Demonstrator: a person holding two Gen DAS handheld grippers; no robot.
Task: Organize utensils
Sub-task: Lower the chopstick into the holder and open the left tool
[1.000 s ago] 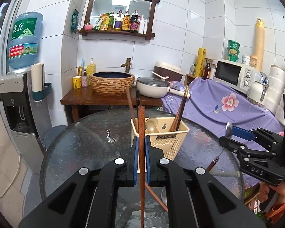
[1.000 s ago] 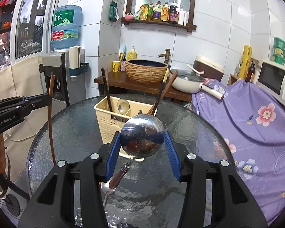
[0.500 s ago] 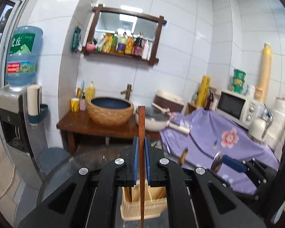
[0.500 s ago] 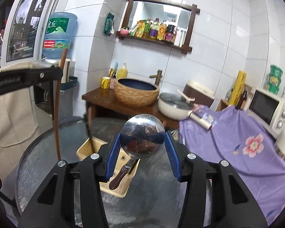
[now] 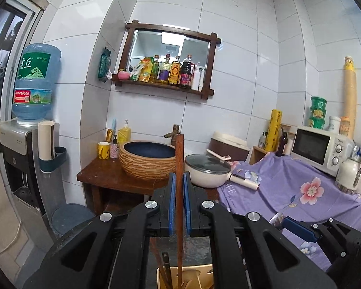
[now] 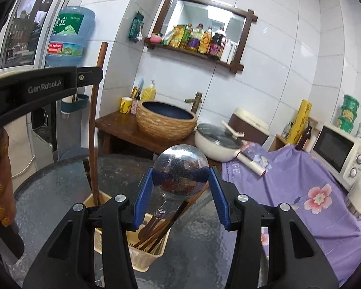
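With the left gripper (image 5: 179,202) pinching an upright chopstick (image 5: 179,168) and the right gripper (image 6: 180,198) clamping a spoon (image 6: 180,171) by its bowl, we keep both vertical, lowering them squarely into the basket (image 6: 137,262) on the bench (image 6: 199,248).

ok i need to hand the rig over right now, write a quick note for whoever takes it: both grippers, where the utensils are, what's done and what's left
Left gripper: shut on a long brown wooden chopstick, held upright, its lower end inside the cream plastic utensil basket.
Right gripper: closed on the round bowl of a shiny metal ladle, its dark handle pointing down into the same basket.
Basket stands on the round glass table, with several wooden chopsticks already in it.
Done: both utensils picked up and brought over the basket.
Left: lower and release the chopstick and the ladle. I cannot tell whether more utensils remain outside the basket.
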